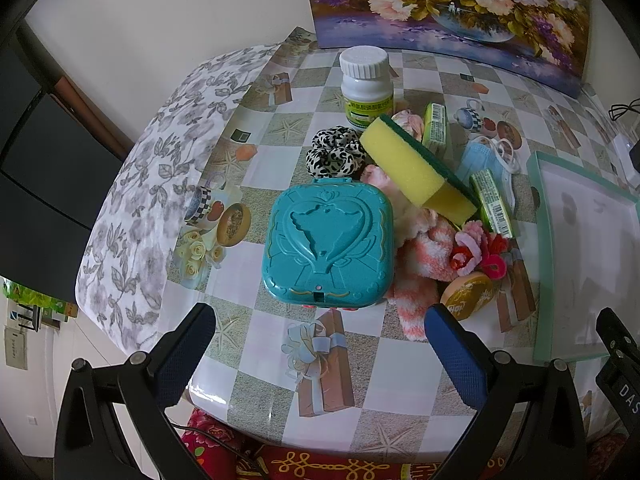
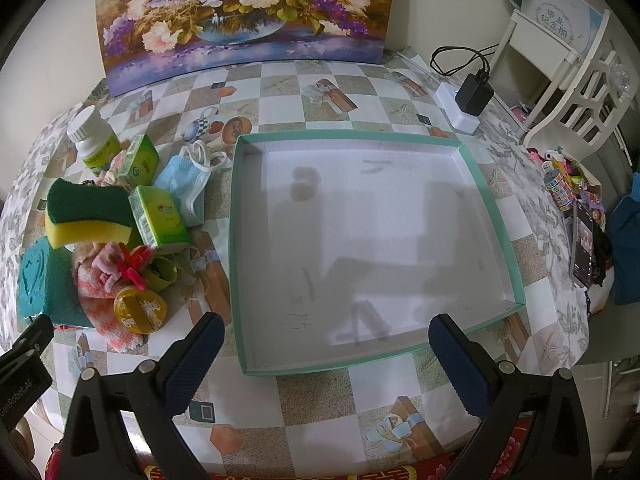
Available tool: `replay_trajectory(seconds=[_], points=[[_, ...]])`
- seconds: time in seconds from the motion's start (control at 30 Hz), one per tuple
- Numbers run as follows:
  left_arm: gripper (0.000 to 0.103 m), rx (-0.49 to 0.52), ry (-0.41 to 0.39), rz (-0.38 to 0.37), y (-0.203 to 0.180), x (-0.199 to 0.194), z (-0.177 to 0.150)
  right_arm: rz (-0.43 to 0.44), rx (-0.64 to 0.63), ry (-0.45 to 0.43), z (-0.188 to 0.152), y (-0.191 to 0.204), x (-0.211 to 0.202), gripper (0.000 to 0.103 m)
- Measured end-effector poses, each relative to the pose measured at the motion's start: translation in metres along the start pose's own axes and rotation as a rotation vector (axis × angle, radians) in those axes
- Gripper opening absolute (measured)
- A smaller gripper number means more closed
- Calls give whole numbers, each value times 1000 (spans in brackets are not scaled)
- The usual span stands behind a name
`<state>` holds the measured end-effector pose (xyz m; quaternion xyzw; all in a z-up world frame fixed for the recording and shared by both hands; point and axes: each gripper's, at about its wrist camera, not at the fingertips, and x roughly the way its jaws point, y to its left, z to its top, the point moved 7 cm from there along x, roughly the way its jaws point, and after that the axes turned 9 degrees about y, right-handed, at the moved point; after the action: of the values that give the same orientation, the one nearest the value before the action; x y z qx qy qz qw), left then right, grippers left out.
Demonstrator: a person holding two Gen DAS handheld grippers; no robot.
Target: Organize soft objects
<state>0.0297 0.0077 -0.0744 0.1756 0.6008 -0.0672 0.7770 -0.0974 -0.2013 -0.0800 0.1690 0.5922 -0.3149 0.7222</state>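
A heap of items lies on the checked tablecloth. A yellow and green sponge (image 1: 420,168) (image 2: 86,216) rests on top. Beside it lie a leopard scrunchie (image 1: 334,154), a pink fluffy sock (image 1: 416,264) (image 2: 100,280), pink and red hair ties (image 1: 480,250) (image 2: 134,266) and a blue face mask (image 1: 486,160) (image 2: 186,186). A shallow teal-rimmed box (image 2: 492,200) (image 1: 538,208), white inside, holds nothing. My left gripper (image 1: 320,328) is open just in front of a teal plastic case (image 1: 328,240). Open too, my right gripper (image 2: 326,334) hovers at the box's near edge.
A white pill bottle (image 1: 366,84) (image 2: 94,140), two green packets (image 1: 492,204) (image 2: 160,216) and a round gold tin (image 1: 468,294) (image 2: 140,310) lie among the heap. A flower painting (image 2: 248,12) leans at the back. A charger and white power strip (image 2: 464,104) sit far right.
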Motion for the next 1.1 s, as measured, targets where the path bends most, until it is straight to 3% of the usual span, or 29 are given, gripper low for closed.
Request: replay_trajectory(seconds=[1.1], points=[[103,3,-20,-20,-2,-6,4,6,-3,-1,1,1,-2,103]])
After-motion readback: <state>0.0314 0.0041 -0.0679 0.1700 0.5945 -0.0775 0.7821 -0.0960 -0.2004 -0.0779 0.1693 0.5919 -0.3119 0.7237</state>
